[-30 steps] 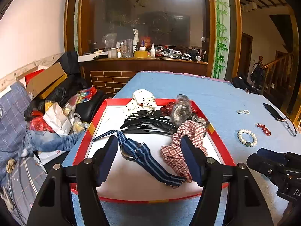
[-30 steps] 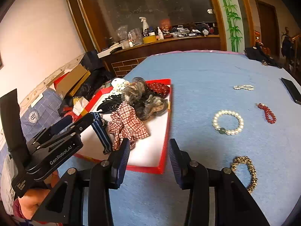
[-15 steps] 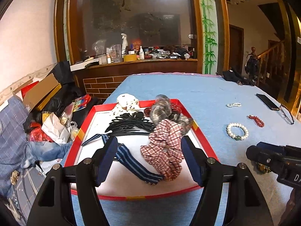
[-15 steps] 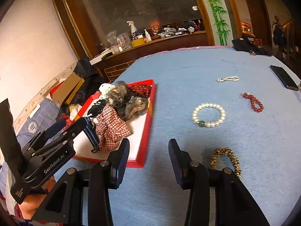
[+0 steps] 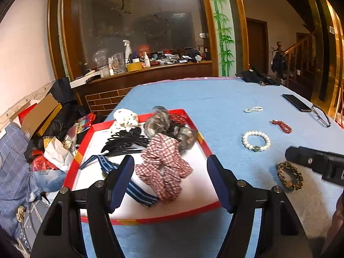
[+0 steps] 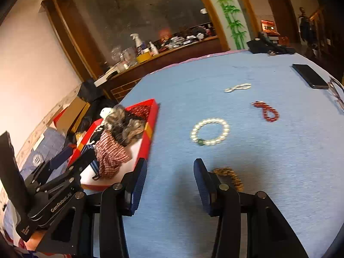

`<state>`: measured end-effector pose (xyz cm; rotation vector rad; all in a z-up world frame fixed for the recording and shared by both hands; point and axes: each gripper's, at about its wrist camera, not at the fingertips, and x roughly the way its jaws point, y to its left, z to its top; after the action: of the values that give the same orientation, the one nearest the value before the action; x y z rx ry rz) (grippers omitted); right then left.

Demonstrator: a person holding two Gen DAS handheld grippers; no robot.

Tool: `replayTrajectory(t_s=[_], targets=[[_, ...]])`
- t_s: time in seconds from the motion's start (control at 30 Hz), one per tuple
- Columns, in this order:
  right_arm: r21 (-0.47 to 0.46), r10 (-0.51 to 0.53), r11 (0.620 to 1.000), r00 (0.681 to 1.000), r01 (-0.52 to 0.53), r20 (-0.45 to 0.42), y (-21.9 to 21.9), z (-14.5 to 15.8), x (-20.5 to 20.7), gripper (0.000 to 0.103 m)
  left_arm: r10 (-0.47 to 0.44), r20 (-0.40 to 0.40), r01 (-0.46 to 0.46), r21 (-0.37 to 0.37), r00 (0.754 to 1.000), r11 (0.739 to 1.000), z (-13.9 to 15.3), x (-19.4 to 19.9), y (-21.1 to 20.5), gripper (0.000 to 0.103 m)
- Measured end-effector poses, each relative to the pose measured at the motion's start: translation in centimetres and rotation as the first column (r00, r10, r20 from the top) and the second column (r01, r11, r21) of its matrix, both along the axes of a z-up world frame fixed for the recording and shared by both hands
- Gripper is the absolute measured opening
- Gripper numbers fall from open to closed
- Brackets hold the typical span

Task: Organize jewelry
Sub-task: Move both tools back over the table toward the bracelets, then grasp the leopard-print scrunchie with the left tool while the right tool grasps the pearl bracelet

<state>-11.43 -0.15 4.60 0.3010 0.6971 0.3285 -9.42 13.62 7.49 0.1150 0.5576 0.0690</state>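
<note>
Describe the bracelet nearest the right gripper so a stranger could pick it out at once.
Start at the blue table and look right of the red tray, where four bracelets lie loose. The one meant is the spotted bracelet, beside the right gripper. Its brown-and-gold mottling sets it apart from the pearl bracelet and the red beads beyond it.

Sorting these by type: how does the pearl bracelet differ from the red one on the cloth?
The pearl bracelet has large white beads with one green bead; the red bracelet has small red beads only. The pearl bracelet lies open as a round ring, while the red bracelet is pinched into a narrow twisted loop. The pearl bracelet lies nearer the tray. Both are beaded loops lying flat on the blue cloth, outside the tray.
</note>
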Motion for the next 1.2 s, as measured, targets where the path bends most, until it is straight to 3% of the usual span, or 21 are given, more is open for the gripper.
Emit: replayTrajectory(t_s=[0.4, 0.47, 0.6, 0.73, 0.83, 1.07, 1.13, 1.2], targets=[[0.092, -0.197, 0.975, 0.979, 0.2, -0.044, -10.0, -1.4, -0.4, 0.051, -0.098, -0.051, 0.098, -0.004, 0.994, 0.995, -0.4, 0.2, -4.3, 0.069], [0.144, -0.205, 0.967, 0.977, 0.21, -0.053, -11.3, -1.6, -0.5, 0.051, -0.134, -0.071, 0.133, -0.009, 0.988, 0.991, -0.6, 0.3, -5.6, 0.069], [0.17, -0.21, 0.962, 0.977, 0.214, -0.039, -11.9, -1.5, -0.9, 0.052, -0.24, -0.128, 0.232, -0.069, 0.962, 0.97, -1.2, 0.5, -8.3, 0.069], [0.187, -0.203, 0.962, 0.979, 0.2, -0.002, -12.1, -1.2, -1.5, 0.054, -0.359, -0.201, 0.327, -0.176, 0.911, 0.928, -2.6, 0.8, -11.2, 0.073], [0.231, -0.204, 0.953, 0.979, 0.196, 0.01, -12.7, -1.3, -1.8, 0.057, -0.4, -0.233, 0.355, -0.211, 0.887, 0.911, -3.6, 1.2, -12.7, 0.076], [0.281, -0.2, 0.941, 0.98, 0.187, 0.019, -13.3, -1.4, -2.0, 0.057, -0.402, -0.321, 0.36, -0.183, 0.857, 0.915, -6.3, 3.2, -16.2, 0.078], [0.282, -0.203, 0.941, 0.979, 0.189, 0.021, -13.3, -1.3, -2.0, 0.057, -0.399, -0.37, 0.356, -0.181, 0.839, 0.917, -7.0, 4.3, -17.2, 0.078], [0.286, -0.202, 0.94, 0.979, 0.187, 0.023, -13.4, -1.4, -2.1, 0.057, -0.379, -0.38, 0.345, -0.156, 0.844, 0.926, -7.0, 5.1, -17.8, 0.078]])
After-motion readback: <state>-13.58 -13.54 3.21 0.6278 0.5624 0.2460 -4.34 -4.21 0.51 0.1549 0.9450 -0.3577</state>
